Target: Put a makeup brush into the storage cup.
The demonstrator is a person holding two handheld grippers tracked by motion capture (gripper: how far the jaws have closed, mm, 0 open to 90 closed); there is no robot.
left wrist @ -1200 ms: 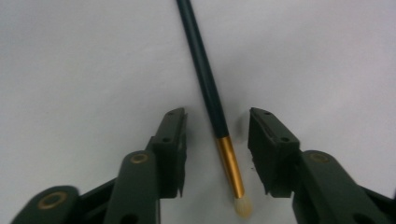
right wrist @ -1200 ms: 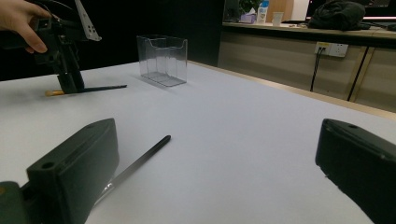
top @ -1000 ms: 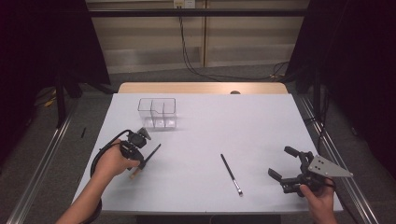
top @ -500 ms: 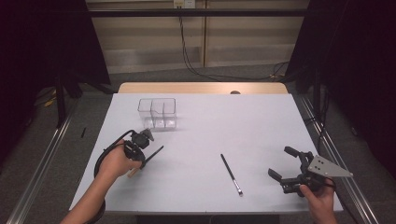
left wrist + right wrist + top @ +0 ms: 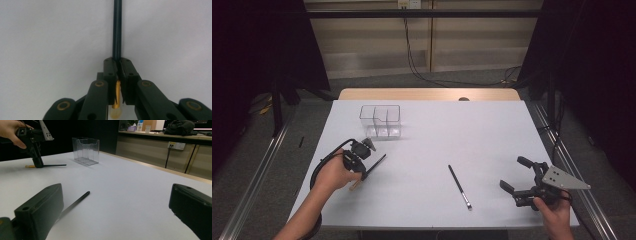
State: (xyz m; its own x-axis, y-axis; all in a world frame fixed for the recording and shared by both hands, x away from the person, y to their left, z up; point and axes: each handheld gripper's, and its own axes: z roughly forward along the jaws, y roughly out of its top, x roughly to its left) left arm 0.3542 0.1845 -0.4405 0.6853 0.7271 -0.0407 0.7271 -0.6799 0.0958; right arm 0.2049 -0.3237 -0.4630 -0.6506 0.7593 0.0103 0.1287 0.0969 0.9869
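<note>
My left gripper (image 5: 363, 174) points down at the table's left side, shut on a thin brush (image 5: 376, 164). In the left gripper view the pads (image 5: 110, 67) pinch the brush's dark handle (image 5: 117, 30), and its gold ferrule (image 5: 116, 95) and pale bristles lie behind them. The right gripper view shows that gripper (image 5: 38, 165) standing on the brush (image 5: 55, 165), which lies flat on the table. My right gripper (image 5: 515, 174) rests at the front right, open and holding nothing. A second dark brush (image 5: 460, 186) lies on the table between the two hands, just ahead of the right gripper (image 5: 116, 195).
A clear plastic organiser box (image 5: 380, 120) with compartments stands at the table's back left, beyond the left gripper. The white table (image 5: 472, 135) has a wooden strip at its far edge. Cables hang down the wall behind it.
</note>
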